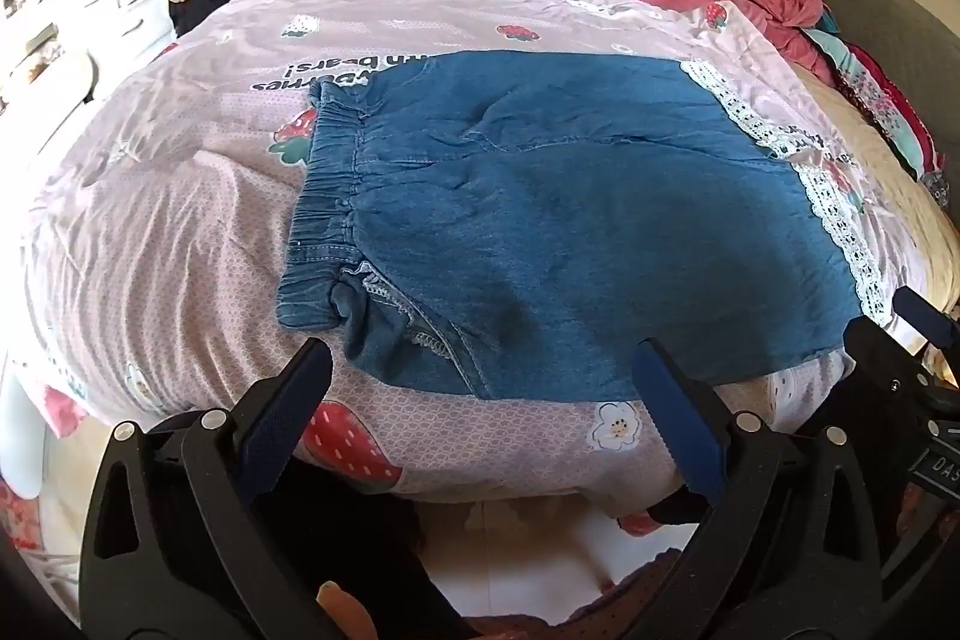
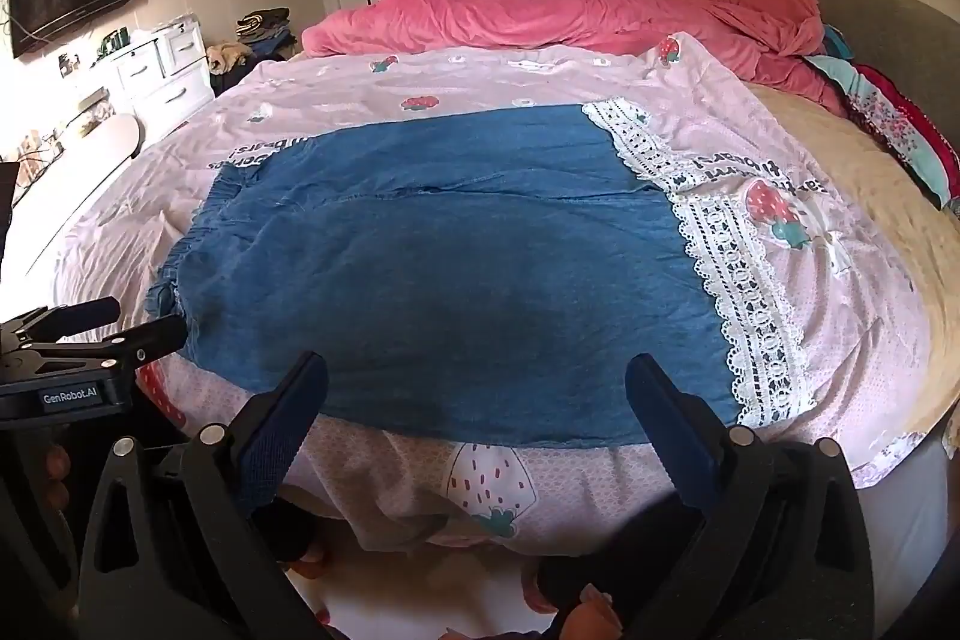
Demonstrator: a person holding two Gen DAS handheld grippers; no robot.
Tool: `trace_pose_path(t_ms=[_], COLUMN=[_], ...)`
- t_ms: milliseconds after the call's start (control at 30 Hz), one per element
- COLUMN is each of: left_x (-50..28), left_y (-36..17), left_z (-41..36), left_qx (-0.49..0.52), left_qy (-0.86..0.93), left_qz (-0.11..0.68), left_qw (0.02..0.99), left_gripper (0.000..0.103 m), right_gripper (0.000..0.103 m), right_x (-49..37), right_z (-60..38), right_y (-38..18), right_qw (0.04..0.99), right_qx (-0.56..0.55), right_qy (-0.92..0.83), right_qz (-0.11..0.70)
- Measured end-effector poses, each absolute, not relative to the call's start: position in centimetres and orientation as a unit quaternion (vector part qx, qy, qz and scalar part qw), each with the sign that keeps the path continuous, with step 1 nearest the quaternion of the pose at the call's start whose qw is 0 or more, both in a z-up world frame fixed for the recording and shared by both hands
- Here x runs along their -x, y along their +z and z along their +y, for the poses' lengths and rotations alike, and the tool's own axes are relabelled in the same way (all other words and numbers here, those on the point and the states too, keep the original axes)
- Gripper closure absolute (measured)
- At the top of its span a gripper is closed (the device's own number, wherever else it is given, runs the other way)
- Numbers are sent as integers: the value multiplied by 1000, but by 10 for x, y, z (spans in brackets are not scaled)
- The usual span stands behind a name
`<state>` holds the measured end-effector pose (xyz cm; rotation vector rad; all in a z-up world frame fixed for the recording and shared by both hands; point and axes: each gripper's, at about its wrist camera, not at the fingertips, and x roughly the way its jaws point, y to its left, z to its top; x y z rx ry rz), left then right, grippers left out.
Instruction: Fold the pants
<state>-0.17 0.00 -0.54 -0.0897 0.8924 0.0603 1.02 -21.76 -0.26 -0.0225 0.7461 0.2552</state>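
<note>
with the denim pants (image 1: 570, 232) flat on the strawberry bedspread (image 1: 180, 244), my left gripper (image 1: 480, 376) and right gripper (image 2: 477, 388) both gape empty at the near edge, so i'd pinch that edge evenly.

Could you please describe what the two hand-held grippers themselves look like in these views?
Both the left hand-held gripper and the right hand-held gripper have black angular plastic frames with silver rivets and dark blue textured finger pads. A white "GenRobot.AI" label marks the left one's body. No cables show.
</note>
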Motion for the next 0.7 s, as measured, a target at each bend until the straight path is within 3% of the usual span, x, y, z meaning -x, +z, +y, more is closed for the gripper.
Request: trace_pose_path(t_ms=[700], left_x=[-2], left_y=[-4], left_z=[-3], left_qx=[40], left_qy=[28], left_qz=[432], left_qw=[900], left_gripper=[9], right_gripper=[4], right_x=[-9], right_z=[-215], right_y=[-4], right_qw=[922], right_qx=[16], right_qy=[127], right_qz=[365])
